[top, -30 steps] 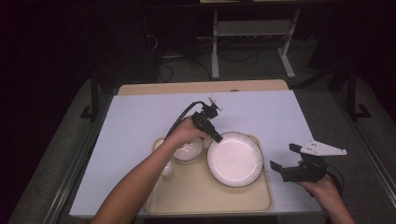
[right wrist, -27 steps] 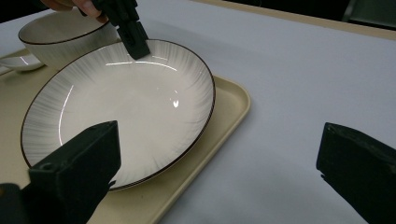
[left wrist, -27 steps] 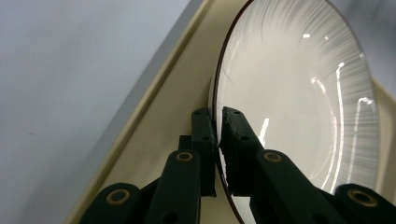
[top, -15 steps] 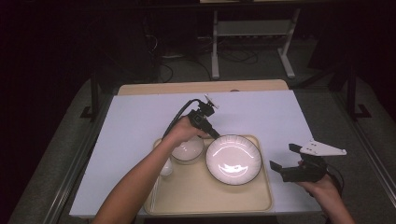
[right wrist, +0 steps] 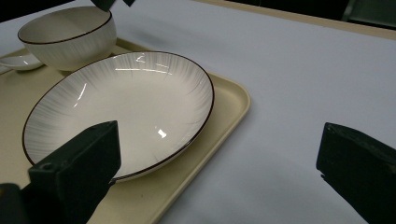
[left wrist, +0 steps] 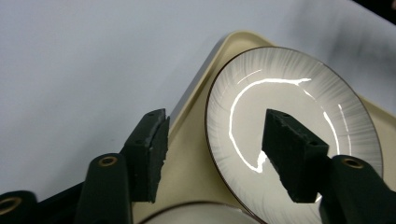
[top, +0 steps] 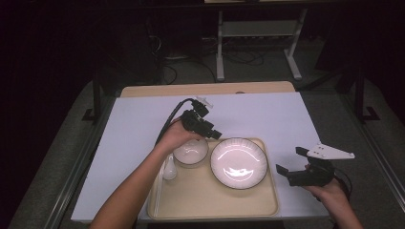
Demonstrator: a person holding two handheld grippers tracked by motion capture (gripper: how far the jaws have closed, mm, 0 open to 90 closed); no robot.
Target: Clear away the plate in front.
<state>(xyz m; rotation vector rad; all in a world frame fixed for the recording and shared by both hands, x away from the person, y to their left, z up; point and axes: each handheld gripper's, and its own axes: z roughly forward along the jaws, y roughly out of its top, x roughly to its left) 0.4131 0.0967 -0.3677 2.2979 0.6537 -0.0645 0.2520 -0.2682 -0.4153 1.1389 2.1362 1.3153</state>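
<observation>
While the left gripper [top: 216,134] hangs just above the bowl [top: 190,151], its fingers [left wrist: 148,151] have just been opening with nothing between them. Bowl sits on the tray [top: 200,200], touching the plate [top: 239,162], spoon [top: 169,170] on its other side. Right gripper [top: 290,164] waits off-tray over the counter [top: 124,143], fingers wide, nearer the plate.

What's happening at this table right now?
A person works two grippers over a beige tray holding a small bowl, a plate and a spoon. The left gripper is just above the bowl; its jaws have just been opening, with nothing between them. The right gripper waits open beside the tray.
</observation>
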